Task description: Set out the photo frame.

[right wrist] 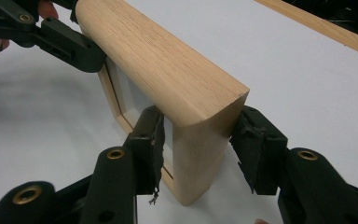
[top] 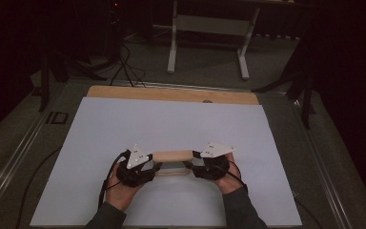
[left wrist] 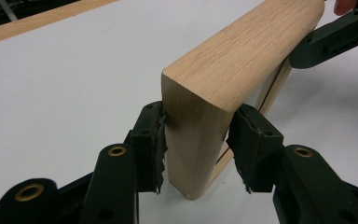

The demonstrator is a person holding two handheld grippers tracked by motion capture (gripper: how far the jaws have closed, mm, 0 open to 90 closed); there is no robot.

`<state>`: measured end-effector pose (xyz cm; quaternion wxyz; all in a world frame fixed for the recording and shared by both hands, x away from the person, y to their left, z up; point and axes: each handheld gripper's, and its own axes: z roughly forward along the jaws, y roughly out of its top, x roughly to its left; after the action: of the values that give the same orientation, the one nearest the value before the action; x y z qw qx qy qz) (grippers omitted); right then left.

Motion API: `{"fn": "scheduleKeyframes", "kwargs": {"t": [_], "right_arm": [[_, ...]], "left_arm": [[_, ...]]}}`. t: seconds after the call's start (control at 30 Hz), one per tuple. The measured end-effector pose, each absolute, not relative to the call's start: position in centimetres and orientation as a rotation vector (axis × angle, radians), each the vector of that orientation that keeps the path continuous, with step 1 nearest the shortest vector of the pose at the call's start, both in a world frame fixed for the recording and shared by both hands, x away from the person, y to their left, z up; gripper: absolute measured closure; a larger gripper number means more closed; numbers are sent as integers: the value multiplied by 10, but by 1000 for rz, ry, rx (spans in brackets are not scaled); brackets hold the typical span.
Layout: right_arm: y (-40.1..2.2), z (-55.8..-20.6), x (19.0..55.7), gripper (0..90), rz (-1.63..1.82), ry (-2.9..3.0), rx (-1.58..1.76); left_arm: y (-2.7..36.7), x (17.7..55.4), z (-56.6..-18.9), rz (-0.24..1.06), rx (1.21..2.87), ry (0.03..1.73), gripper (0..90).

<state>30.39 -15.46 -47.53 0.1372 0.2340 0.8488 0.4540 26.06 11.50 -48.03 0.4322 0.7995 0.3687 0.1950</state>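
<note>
Black jaws with ragged rubber pads close on both short ends of a pale oak frame [left wrist: 223, 93], which stands on edge on a white sheet [top: 171, 124] near the table's front, between the person's two hands. Its top rail is smooth, rounded along the edges and straight-grained; a thinner inner lip borders a rectangular opening. Left gripper [left wrist: 196, 144] pads press the near end's two faces, clamping it. Right gripper [right wrist: 200, 149] clamps the opposite end: its right pad is pressed to the wood, its left pad sits against the inner lip. In the high view, the left gripper [top: 140, 167] and right gripper [top: 205, 164] flank the frame [top: 173, 156], each topped by a grey three-cornered plate. Beyond the matte sheet runs a light wooden table edge [top: 171, 93], then dim grey floor, trailing cables [top: 126, 67] and a white-legged desk frame [top: 209, 28].
</note>
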Motion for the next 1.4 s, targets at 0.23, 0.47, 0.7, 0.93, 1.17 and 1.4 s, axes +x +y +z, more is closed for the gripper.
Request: {"fn": "scheduleKeyframes", "kwargs": {"t": [0.23, 0.47, 0.7, 0.93, 1.17, 1.4], "right_arm": [[-154, -475, 303, 542, 1313, 2458, 668], [-153, -475, 303, 551, 1314, 2460, 662], [-152, -475, 303, 552, 1314, 2455, 663], [-151, -474, 304, 550, 1308, 2451, 678], [-147, -474, 307, 551, 1308, 2450, 684], [-146, -474, 311, 552, 1306, 2443, 688]], "left_arm": [[118, 261, -479, 479, 1996, 912, 566], [121, 260, -477, 480, 1992, 912, 576], [122, 262, -477, 476, 1993, 908, 584], [124, 264, -477, 469, 1994, 913, 588], [127, 268, -476, 467, 1992, 920, 588], [128, 273, -476, 468, 1989, 922, 589]]}}
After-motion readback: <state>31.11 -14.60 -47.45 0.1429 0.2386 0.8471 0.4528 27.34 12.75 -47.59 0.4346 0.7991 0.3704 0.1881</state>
